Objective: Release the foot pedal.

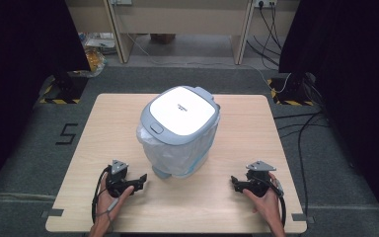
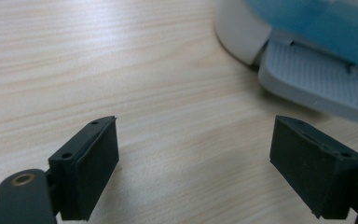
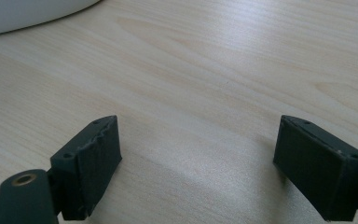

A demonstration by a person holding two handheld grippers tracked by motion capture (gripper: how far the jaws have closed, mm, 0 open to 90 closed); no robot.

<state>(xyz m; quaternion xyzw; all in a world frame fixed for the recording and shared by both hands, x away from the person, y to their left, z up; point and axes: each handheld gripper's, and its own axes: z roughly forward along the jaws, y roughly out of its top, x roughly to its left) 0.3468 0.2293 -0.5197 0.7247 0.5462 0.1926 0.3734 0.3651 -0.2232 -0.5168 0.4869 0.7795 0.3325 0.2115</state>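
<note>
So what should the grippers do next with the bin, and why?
Probably ease the left gripper forward onto the grey foot pedal of the pedal bin. Its lid is shut, the pedal lies just ahead of the open jaws, and both grippers rest empty on the wooden table. The right gripper sits farther from the bin, so it could wait.

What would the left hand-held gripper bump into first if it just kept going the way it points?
Probably the grey foot pedal at the base of the pedal bin. The left hand-held gripper, jaws open, aims across bare table toward it, though the pedal sits slightly off-centre, so it might graze past.
</note>
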